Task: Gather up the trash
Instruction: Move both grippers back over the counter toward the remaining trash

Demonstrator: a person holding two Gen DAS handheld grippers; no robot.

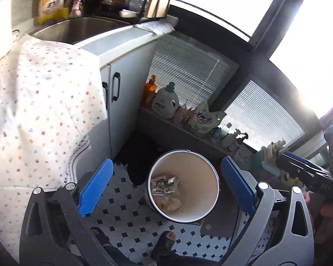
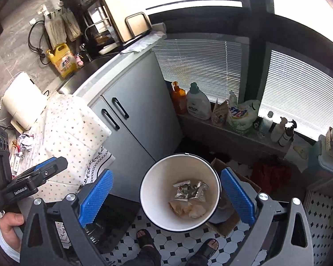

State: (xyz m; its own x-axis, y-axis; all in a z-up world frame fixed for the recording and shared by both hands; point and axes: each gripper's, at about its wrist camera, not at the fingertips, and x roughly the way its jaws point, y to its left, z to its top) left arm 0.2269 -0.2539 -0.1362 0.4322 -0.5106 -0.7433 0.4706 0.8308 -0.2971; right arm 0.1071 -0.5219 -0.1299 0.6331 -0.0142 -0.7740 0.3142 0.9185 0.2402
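- Bin (image 2: 159, 201) is sitting on the black-and-white tiled floor (image 2: 166, 243), right by the grey cabinet (image 2: 135, 128), and both cameras are looking down into it
- trash is lying at the bottom of it: a crumpled silver foil wrapper (image 2: 189, 190) and some pale wadded tissue (image 2: 188, 210) just beside it, touching
- left gripper (image 1: 166, 188) is hanging above the bin with its blue pads (image 1: 95, 188) spread wide apart, nothing between them, gripping nothing
- right gripper (image 2: 166, 195) is doing the same: jaws gaping wide, empty, bin showing in the gap
- more crumpled paper scraps (image 2: 25, 143) are lying on the dotted tablecloth (image 2: 73, 133) to the left, well apart from the bin
- person's sandalled feet (image 2: 146, 239) are standing just in front of the bin
- detergent bottles (image 2: 197, 104) and bags are lining the low ledge under the window blinds
- hand (image 2: 10, 226) is holding the left gripper's handle at the edge of the right wrist view
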